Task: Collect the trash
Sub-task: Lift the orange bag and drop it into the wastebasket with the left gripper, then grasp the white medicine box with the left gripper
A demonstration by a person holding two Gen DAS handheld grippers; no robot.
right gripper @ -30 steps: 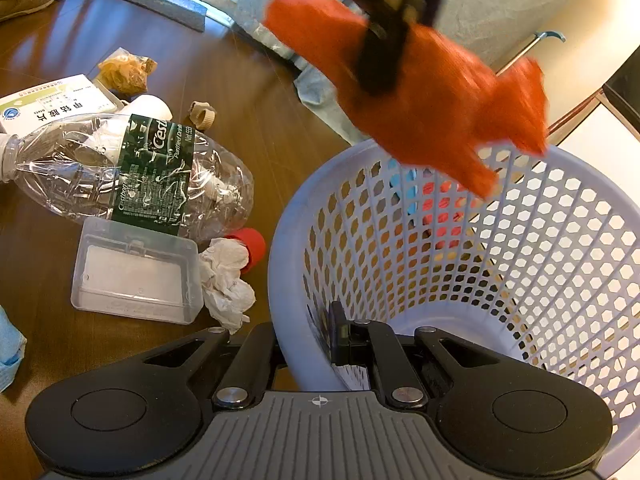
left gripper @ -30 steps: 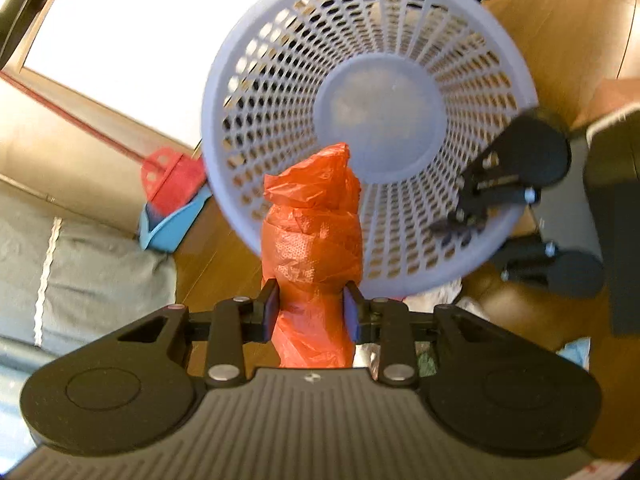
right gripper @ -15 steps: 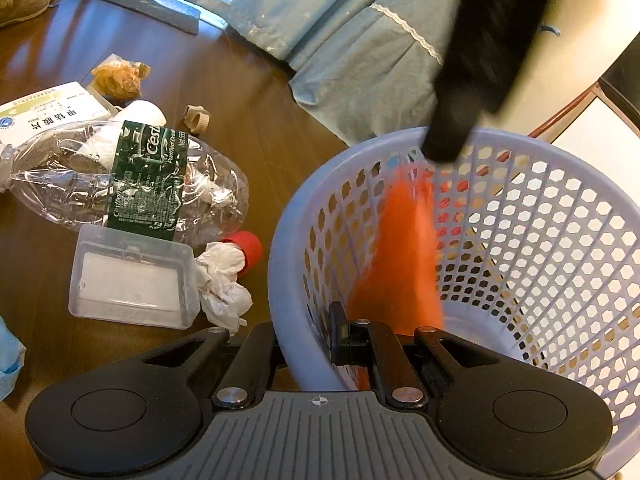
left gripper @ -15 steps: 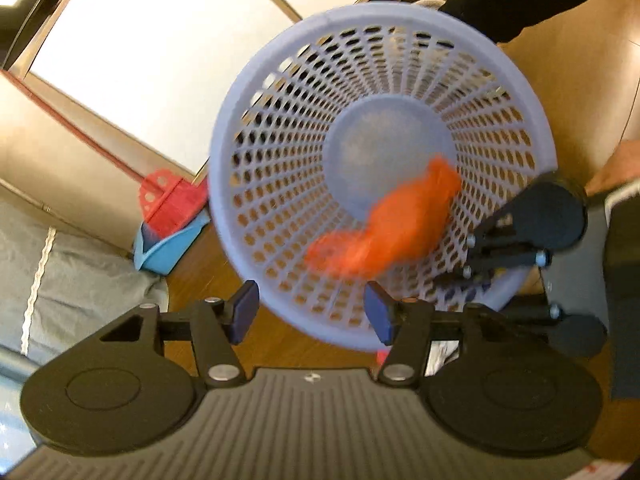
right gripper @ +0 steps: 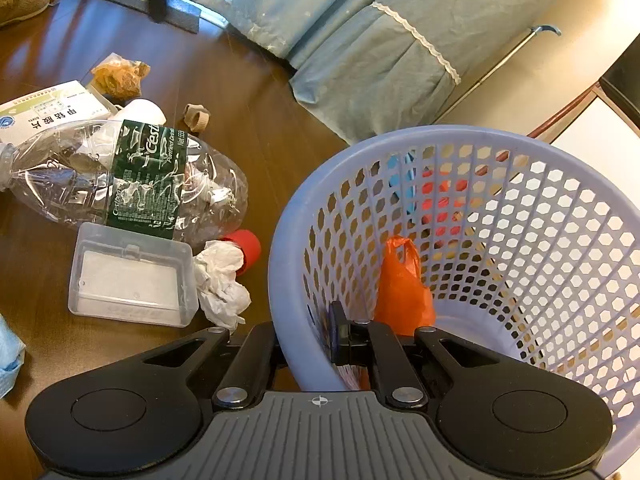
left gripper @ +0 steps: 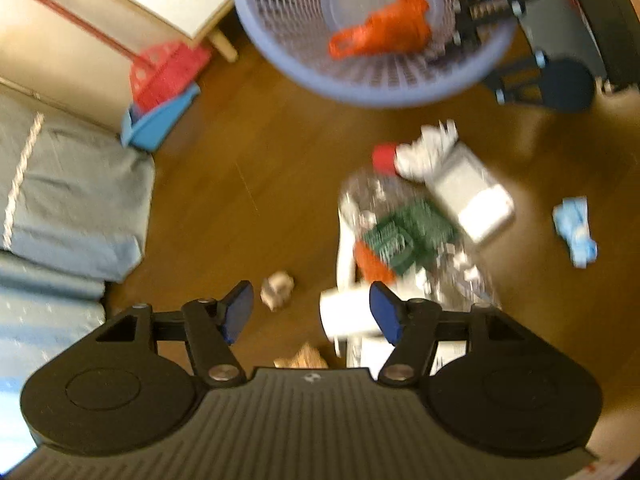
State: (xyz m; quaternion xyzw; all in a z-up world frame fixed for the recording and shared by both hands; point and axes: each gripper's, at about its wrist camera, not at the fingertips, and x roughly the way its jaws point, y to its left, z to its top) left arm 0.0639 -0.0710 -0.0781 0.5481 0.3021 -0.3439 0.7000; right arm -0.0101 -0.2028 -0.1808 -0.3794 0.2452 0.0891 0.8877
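The orange plastic bag (left gripper: 384,28) (right gripper: 404,292) lies loose inside the lavender basket (left gripper: 360,88) (right gripper: 288,216). My right gripper (right gripper: 308,340) (left gripper: 460,40) is shut on the basket's near rim, one finger outside and one inside. My left gripper (left gripper: 311,312) hovers over the floor trash, its jaws opening, with nothing held between them. Below it lie a white cup (left gripper: 344,314), a small beige crumple (left gripper: 277,291) and a crushed clear bottle (left gripper: 404,232) (right gripper: 128,176). The left wrist view is blurred.
On the wooden floor lie a clear plastic box (right gripper: 128,276), white tissue (right gripper: 222,280), a red cap (right gripper: 246,246), a brown wrapper (right gripper: 120,76), a medicine carton (right gripper: 48,108) and a blue wad (left gripper: 576,228). Blue bedding (left gripper: 60,208) and a red and blue dustpan (left gripper: 160,92) stand left.
My left gripper opened and let go of the orange bag, which fell into the basket. The gripper then drew back from the basket to over the floor trash. The right gripper kept still.
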